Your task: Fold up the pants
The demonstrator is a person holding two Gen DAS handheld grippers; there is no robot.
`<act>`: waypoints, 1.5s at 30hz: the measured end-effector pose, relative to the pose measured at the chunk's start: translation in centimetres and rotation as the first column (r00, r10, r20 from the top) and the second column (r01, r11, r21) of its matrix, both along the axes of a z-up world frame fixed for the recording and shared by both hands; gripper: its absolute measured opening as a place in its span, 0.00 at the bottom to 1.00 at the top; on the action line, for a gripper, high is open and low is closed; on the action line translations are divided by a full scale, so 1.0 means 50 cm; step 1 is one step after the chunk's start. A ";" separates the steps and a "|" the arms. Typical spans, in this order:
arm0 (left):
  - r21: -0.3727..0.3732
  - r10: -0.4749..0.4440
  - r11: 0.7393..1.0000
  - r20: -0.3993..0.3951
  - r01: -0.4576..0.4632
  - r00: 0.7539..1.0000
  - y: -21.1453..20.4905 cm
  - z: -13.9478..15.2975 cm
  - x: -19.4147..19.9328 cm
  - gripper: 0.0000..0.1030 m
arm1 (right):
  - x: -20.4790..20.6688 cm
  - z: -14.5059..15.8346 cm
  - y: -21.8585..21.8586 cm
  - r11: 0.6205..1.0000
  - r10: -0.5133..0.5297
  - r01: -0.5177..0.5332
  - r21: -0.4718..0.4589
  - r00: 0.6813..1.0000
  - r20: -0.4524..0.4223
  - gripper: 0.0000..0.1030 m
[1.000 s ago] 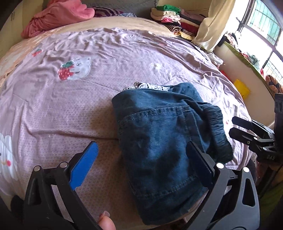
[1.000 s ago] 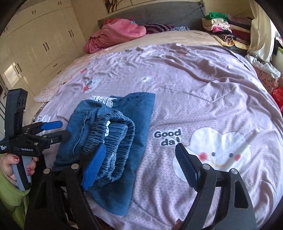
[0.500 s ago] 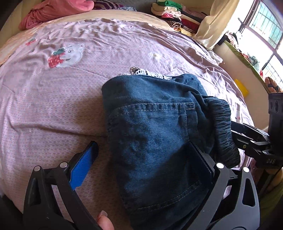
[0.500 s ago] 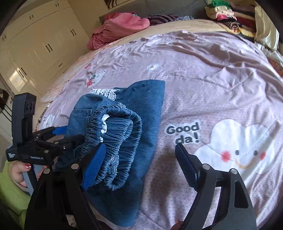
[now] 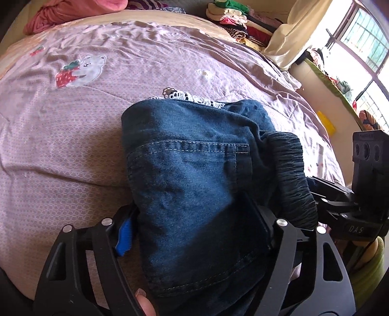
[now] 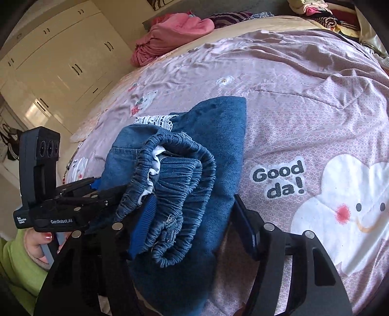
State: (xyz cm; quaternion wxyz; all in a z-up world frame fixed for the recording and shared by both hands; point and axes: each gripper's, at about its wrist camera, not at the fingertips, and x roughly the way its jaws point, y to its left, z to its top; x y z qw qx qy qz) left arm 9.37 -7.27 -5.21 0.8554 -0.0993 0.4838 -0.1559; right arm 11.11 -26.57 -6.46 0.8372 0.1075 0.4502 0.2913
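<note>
Folded denim pants (image 5: 194,184) lying near the front edge of a bed (image 5: 60,150) under a mauve cartoon-print sheet, back pocket up in the left wrist view, a strip of white lace (image 5: 189,97) peeking out at the far fold. Left gripper (image 5: 194,226) down over the near end of the bundle, jaws clamped on the pants, blue pad (image 5: 124,235) pressed against one side, dark finger on the other. Right gripper (image 6: 194,226) likewise closed around the pants at the bunched elastic waistband (image 6: 180,179), one pad tucked under the gathered band, the other tight against the outer denim layer. Left gripper (image 6: 73,194) also seen from the right wrist view, held in a hand (image 6: 36,243) with red nails and a green sleeve, its tip buried in the denim. Right gripper (image 5: 340,206) seen from the left wrist view touching the waistband side. Pink laundry (image 6: 175,31) heaped at the head of the bed, stacked folded clothes (image 5: 233,14) at the far corner, cream wardrobe (image 6: 60,56) beyond.
</note>
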 end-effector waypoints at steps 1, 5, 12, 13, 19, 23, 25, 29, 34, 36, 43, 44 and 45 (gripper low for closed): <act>0.003 0.000 1.000 0.002 0.000 1.000 -0.002 0.000 0.000 0.67 | 0.000 -0.001 0.002 1.000 -0.002 0.002 -0.002 1.000 0.003 0.62; 0.000 0.001 1.000 0.001 -0.001 1.000 -0.003 0.001 0.000 0.66 | 0.004 -0.001 0.010 1.000 -0.006 0.006 -0.004 1.000 0.006 0.62; 0.008 -0.001 1.000 0.004 0.001 1.000 -0.008 0.007 -0.001 0.47 | 0.003 0.005 0.025 1.000 0.008 -0.008 -0.001 1.000 0.025 0.48; 0.011 0.000 1.000 0.007 0.000 1.000 -0.008 0.010 -0.002 0.43 | 0.001 0.008 0.028 1.000 0.010 -0.010 -0.005 0.999 0.034 0.43; 0.018 0.001 1.000 0.026 -0.001 1.000 -0.006 0.027 -0.012 0.32 | -0.015 0.024 0.034 1.000 0.005 -0.003 -0.026 0.997 0.073 0.34; 0.022 -0.005 1.000 0.043 0.004 0.999 -0.008 0.040 -0.021 0.26 | -0.026 0.037 0.038 1.000 0.008 -0.006 -0.021 0.995 0.098 0.32; 0.016 -0.007 1.000 0.048 0.007 0.999 -0.006 0.047 -0.024 0.24 | -0.030 0.045 0.038 1.000 0.008 -0.007 -0.009 0.994 0.107 0.31; -0.006 -0.008 1.000 0.055 0.008 0.998 -0.003 0.060 -0.028 0.21 | -0.038 0.060 0.046 1.000 0.012 -0.012 -0.007 0.992 0.124 0.30; -0.029 -0.002 1.000 0.070 0.004 0.998 0.005 0.079 -0.033 0.20 | -0.036 0.079 0.061 1.000 0.021 -0.020 -0.010 0.989 0.146 0.30; -0.029 0.003 1.000 0.079 -0.001 0.997 0.009 0.088 -0.032 0.20 | -0.032 0.084 0.066 1.000 0.021 -0.021 -0.007 0.988 0.151 0.30; -0.026 0.035 0.999 0.108 -0.032 0.994 0.036 0.114 -0.016 0.20 | 0.002 0.111 0.100 0.999 0.045 -0.044 -0.010 0.984 0.174 0.30; -0.024 0.040 0.999 0.110 -0.038 0.993 0.042 0.117 -0.011 0.20 | 0.009 0.117 0.108 0.999 0.051 -0.050 -0.013 0.983 0.179 0.30; -0.022 0.047 0.999 0.113 -0.045 0.992 0.049 0.121 -0.004 0.20 | 0.014 0.121 0.112 0.998 0.055 -0.053 -0.016 0.982 0.181 0.30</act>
